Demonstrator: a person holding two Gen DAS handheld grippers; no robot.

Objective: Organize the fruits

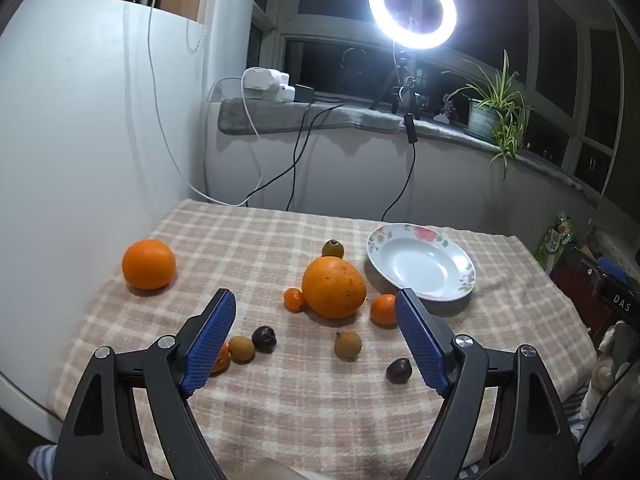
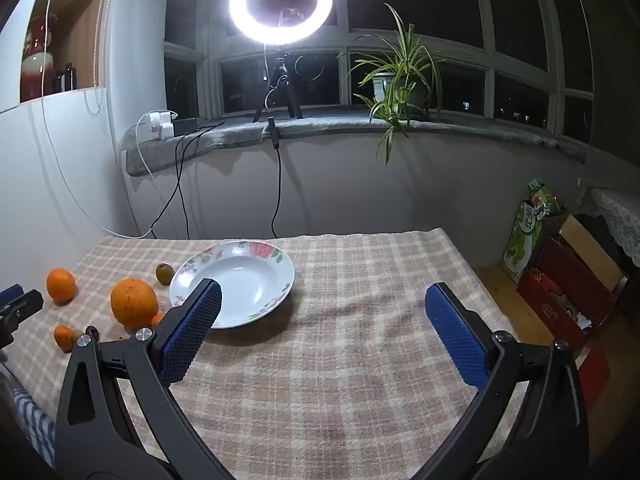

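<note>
Both grippers hover over the checked tablecloth [image 2: 360,360], jaws spread wide, nothing between them. Landmark: the flowered plate [image 1: 460,280], bare inside. Left gripper [image 1: 316,304] faces the fruit scattered left of the plate. Big orange [image 1: 334,288] sits just beside the plate; a small orange [image 1: 383,310] and another [image 1: 294,299] flank it. A second big orange [image 1: 149,264] lies well apart. Right gripper [image 2: 322,300] hangs over cloth right of the plate.
</note>
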